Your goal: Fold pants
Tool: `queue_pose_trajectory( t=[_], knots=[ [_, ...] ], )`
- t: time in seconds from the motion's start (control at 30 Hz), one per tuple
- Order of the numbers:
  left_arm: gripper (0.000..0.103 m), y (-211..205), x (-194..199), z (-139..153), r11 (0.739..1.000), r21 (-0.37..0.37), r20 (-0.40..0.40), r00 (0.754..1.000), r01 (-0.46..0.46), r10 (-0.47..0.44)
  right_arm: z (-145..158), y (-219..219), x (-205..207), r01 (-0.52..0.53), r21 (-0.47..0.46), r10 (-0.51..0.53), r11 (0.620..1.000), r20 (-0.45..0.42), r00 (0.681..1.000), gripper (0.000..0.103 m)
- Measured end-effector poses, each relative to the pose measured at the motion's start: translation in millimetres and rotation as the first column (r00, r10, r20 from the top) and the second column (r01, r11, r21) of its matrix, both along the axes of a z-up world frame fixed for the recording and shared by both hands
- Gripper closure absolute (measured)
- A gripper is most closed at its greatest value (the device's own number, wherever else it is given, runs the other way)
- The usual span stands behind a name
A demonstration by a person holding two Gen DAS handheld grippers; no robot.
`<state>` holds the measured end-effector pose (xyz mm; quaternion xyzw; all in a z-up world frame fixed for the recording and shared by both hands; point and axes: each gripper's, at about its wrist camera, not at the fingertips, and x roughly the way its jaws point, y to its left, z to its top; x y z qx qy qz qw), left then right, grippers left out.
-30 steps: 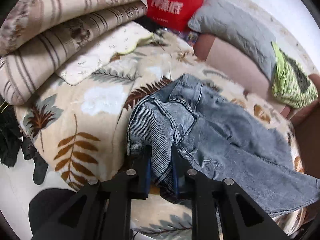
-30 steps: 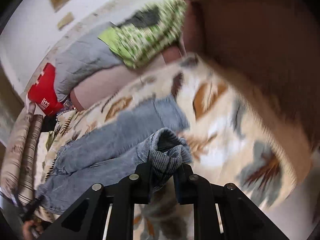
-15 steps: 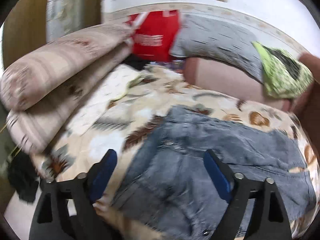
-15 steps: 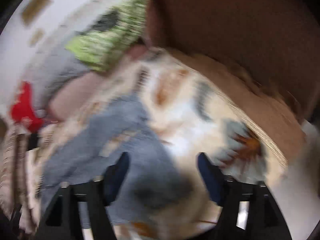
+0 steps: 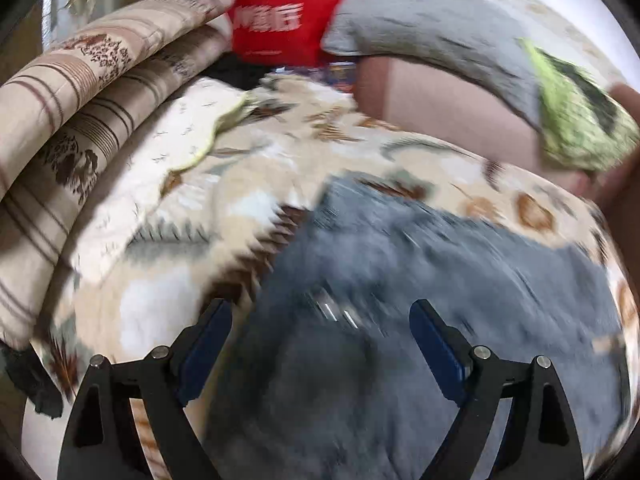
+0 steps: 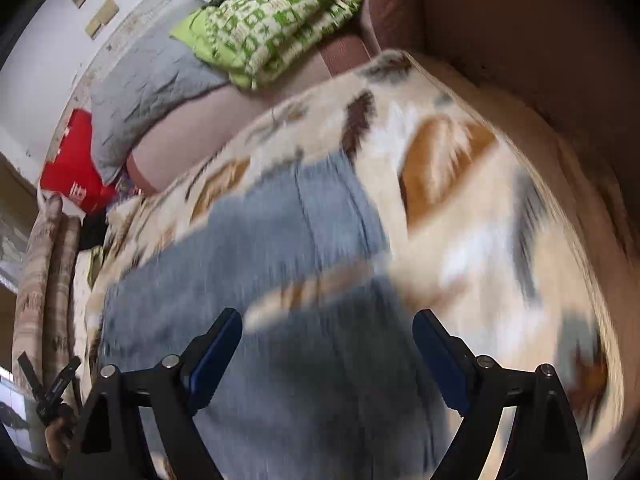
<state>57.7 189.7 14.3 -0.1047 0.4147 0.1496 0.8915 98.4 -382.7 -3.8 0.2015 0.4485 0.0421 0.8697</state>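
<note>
Released since the earlier frame, the jeans (image 5: 400, 320) lie on the bed (image 5: 168, 264). Both grippers, left (image 5: 320, 344) and right (image 6: 327, 354), are held above with fingers apart, nothing clamped. A loose fold could be undone by snagging denim.

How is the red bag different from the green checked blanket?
The red bag is plain red with white writing; the green checked blanket is bright green and cream squares. The red bag sits next to the striped folded quilt, while the green checked blanket is bunched at the other end, past the grey pillow. Both sit at the back of the bed, beyond the jeans.
</note>
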Motion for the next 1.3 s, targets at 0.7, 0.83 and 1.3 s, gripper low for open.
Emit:
queue_pose_trajectory(
  t=[0.7,0.83,1.3],
  knots=[
    [0.037,35,32,-31,0.996,-0.080,-0.163,0.986,-0.045,0.031,-47,-9,90,-0.064,-0.224,0.032,0.973,-0.144,0.989,0.022],
    [0.016,21,65,-10,0.994,-0.108,-0.049,0.998,0.030,-0.035,-20,-9,121,-0.052,-0.158,0.045,0.986,-0.045,0.998,0.013],
    [0.100,33,172,-60,0.967,-0.253,-0.179,0.981,0.023,-0.070,-78,24,223,-0.128,-0.185,0.099,0.974,-0.156,0.983,0.054]
  ],
)
